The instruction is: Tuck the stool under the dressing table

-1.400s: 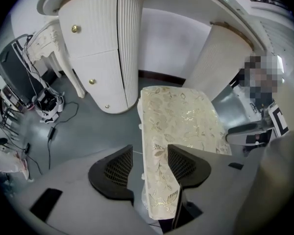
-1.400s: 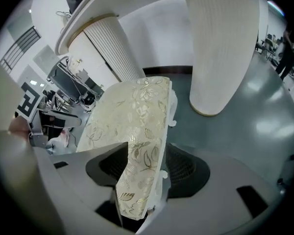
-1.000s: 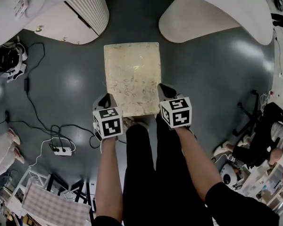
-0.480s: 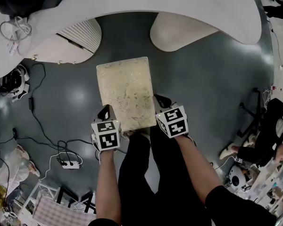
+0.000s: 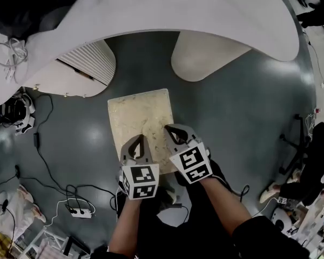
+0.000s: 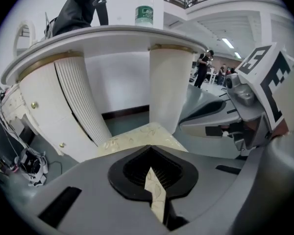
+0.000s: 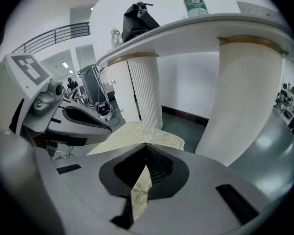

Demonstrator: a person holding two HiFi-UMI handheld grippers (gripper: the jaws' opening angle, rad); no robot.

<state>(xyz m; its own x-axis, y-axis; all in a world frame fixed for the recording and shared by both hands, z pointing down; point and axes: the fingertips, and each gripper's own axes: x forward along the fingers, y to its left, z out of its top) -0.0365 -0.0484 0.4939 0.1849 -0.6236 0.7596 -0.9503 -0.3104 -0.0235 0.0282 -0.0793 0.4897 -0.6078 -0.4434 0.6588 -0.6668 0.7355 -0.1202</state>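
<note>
The stool (image 5: 139, 118), a square seat with a cream floral cushion, stands on the grey floor just in front of the gap between the two white pedestals of the dressing table (image 5: 205, 9). Both grippers hover over the cushion's near part. My left gripper (image 5: 139, 141) is shut, and only a sliver of cushion (image 6: 137, 137) shows past its tips (image 6: 152, 169). My right gripper (image 5: 171, 131) is shut too, above the cushion's near right side; in its own view the cushion (image 7: 132, 133) lies beyond the tips (image 7: 146, 166). Neither holds anything.
A ribbed pedestal (image 5: 89, 63) stands left of the gap and a smooth one (image 5: 208, 55) to the right. A black bag (image 5: 32, 4) and a bottle (image 6: 143, 9) sit on the tabletop. Cables and a power strip (image 5: 75, 208) lie on the floor at left, a chair base (image 5: 291, 139) at right.
Both grippers have moved from beside the stool's near corners to above its cushion, the left one farther. The dressing table fills more of the head view.
</note>
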